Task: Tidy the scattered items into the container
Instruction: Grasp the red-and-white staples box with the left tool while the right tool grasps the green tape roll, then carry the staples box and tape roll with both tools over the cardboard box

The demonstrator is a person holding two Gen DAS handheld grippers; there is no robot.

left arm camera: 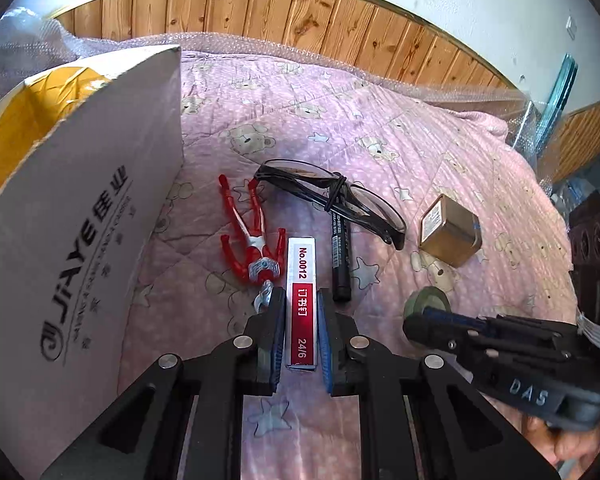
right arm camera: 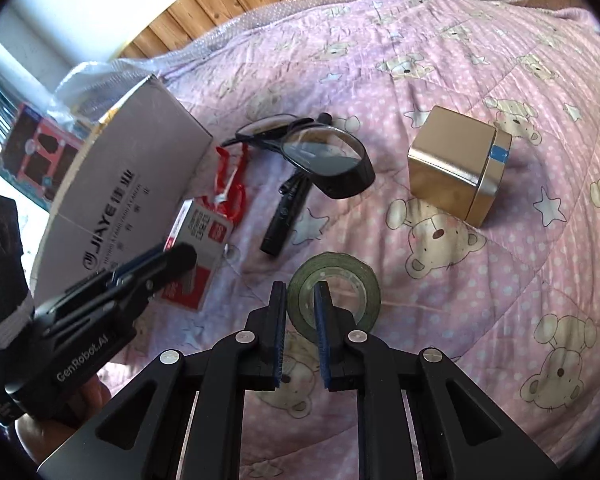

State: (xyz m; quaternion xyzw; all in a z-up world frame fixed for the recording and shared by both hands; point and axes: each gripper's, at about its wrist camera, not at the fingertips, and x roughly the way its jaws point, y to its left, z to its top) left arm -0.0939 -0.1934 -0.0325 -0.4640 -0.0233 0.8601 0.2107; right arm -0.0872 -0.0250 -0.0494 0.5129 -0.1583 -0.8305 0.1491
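Observation:
The open white cardboard box (left arm camera: 80,220) with a yellow inside stands at the left on the pink quilt. My left gripper (left arm camera: 300,294) is shut on the red and white staple box (left arm camera: 301,276), which lies flat beside a red toy figure (left arm camera: 252,236). Black glasses (left arm camera: 332,192) rest across a black marker (left arm camera: 341,256). A gold tin (right arm camera: 456,164) sits further right. My right gripper (right arm camera: 300,290) is shut on the near wall of the green tape roll (right arm camera: 352,276), with one finger inside the hole.
The quilt (right arm camera: 480,60) covers a bed that ends at a wooden panelled wall (left arm camera: 300,12), with bubble wrap along that edge. A colourful carton (right arm camera: 36,152) lies behind the cardboard box. A dark object (left arm camera: 592,248) stands at the bed's right side.

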